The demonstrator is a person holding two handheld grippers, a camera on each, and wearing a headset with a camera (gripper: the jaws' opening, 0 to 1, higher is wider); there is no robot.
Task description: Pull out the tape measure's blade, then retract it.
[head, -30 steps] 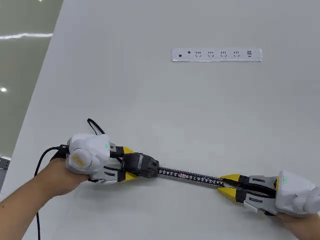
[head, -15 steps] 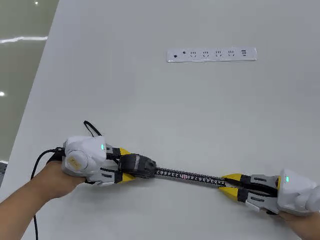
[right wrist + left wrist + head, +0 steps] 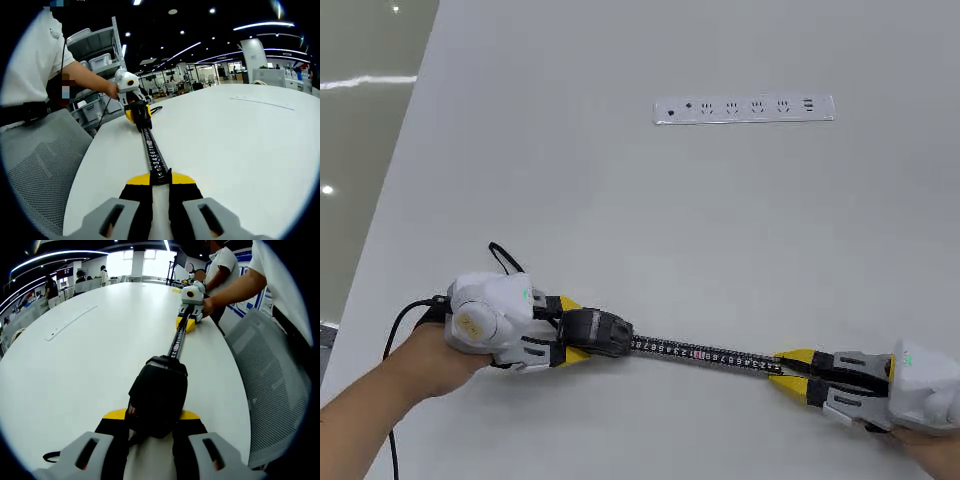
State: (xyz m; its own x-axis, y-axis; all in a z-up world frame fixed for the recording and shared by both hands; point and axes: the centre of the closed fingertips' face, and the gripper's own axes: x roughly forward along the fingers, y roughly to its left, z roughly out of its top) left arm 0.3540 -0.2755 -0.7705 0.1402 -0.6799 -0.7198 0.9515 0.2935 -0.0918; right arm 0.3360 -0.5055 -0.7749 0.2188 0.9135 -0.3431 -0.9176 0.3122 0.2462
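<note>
The left gripper is closed on the tape measure case, with one jaw against each flank. The case sits close to the near edge of the desk, toward its left side. This grip anchors the case so that a pull draws out blade instead of dragging the housing. The right gripper is closed on the tip of the blade, further right along the same edge. The blade runs straight between the two grippers. Both grippers line up with the blade axis, which probably guards against kinking. Judgement: extraction is in hand and retraction is not yet done. A power strip lies well apart, farther across the desk.
</note>
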